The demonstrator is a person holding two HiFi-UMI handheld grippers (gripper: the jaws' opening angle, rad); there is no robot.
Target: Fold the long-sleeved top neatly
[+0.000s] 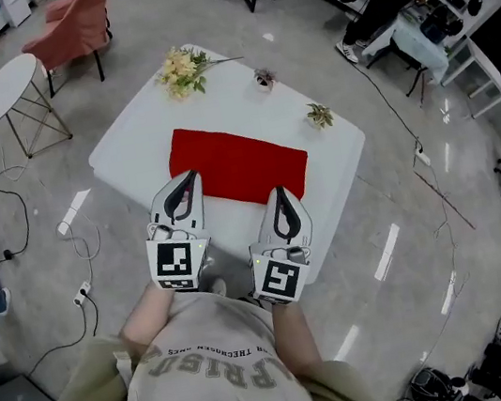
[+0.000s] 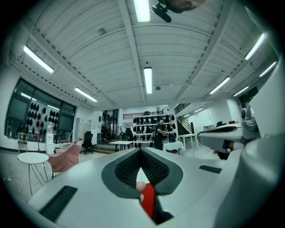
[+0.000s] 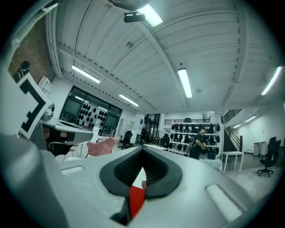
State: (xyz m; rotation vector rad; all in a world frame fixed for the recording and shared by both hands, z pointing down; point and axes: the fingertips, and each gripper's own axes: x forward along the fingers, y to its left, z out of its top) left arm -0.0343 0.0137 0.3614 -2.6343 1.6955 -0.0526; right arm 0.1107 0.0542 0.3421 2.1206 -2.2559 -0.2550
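The left gripper and right gripper each clamp the near edge of the red long-sleeved fabric top on the white table.

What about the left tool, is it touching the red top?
Touching. In the left gripper view, the left tool pinches the red top between closed jaws.

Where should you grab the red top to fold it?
Probably its near long edge, toward each corner, coming from the person's side. The red top lies flat and wide, so two spread grips lift it evenly. The left gripper and right gripper pinch there.
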